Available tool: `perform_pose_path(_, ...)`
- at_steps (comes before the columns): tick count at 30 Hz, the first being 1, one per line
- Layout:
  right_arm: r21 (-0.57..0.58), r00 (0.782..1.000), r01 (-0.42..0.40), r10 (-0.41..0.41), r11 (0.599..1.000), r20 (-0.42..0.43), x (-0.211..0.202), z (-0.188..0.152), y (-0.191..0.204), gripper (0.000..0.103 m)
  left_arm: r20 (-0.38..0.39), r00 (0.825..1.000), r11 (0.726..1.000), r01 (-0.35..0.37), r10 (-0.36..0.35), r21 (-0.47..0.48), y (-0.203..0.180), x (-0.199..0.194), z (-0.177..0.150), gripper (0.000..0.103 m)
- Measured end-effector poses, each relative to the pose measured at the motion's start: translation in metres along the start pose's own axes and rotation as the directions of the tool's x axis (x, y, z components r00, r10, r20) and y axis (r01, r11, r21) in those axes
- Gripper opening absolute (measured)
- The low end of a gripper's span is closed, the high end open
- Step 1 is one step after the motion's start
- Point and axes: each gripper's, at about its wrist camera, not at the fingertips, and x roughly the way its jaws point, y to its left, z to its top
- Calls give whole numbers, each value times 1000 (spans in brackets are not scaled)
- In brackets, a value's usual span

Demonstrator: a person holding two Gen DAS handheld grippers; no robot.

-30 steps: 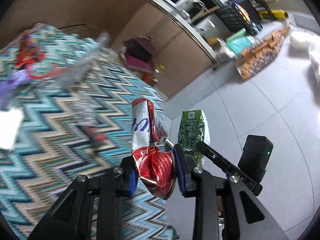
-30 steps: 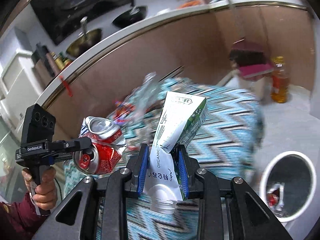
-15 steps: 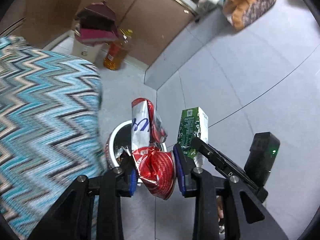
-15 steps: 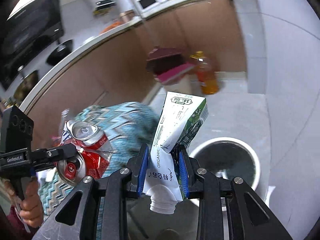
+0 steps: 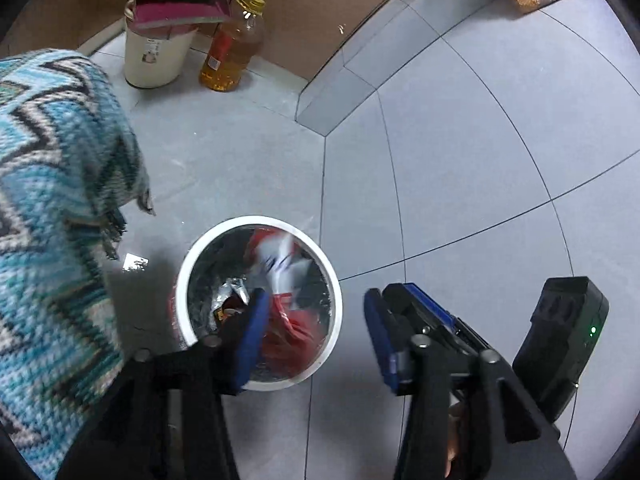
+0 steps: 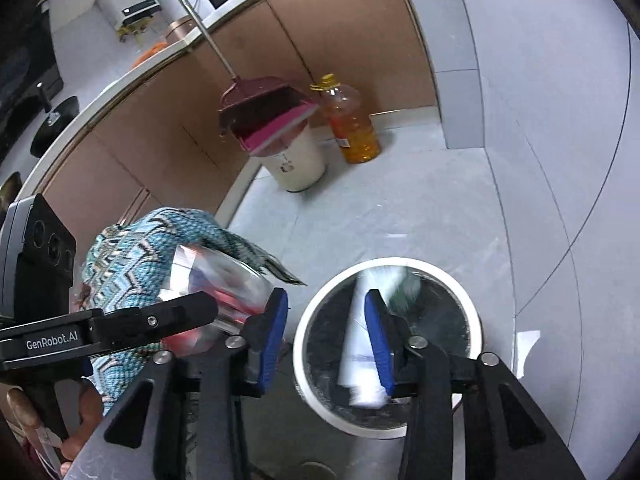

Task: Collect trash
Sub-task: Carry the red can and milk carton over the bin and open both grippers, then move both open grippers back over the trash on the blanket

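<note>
Both my grippers, left [image 5: 316, 336] and right [image 6: 326, 332], jaws just parted, empty, over bin rim [image 5: 182, 280], can [image 5: 280, 264] and carton [image 6: 360, 344] mid-drop, bare floor [image 5: 460, 160] beyond.

Zigzag blue cloth [image 5: 52, 184], amber oil bottle [image 5: 232, 48], cream bin [image 5: 154, 56] topped by what looks like a dustpan [image 5: 180, 4]

one bin [image 5: 182, 280]; one bottle [image 5: 234, 54]
</note>
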Motion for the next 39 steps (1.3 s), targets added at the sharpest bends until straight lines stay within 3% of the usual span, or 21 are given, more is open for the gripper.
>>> perform_pose_path(8,9,999,16,-16,1000,29,-16,-3,-4,43,9,999,999,51,-51,-16,7,-14,-6,49)
perform_pose_path(20,-61,995,7,-1,998,103,-69,-13,32,43,168,986,996,-6,-8,87,-4,-121,-34,49)
perform_pose_path(29,-164,985,-49,74,985,154,-121,-25,94,43,284,958,988,-85,46,127,3,-210,-79,49)
perform_pose_path(39,-250,975,-97,142,963,169,-161,-45,156,43,401,915,985,-114,54,128,13,-302,-137,49)
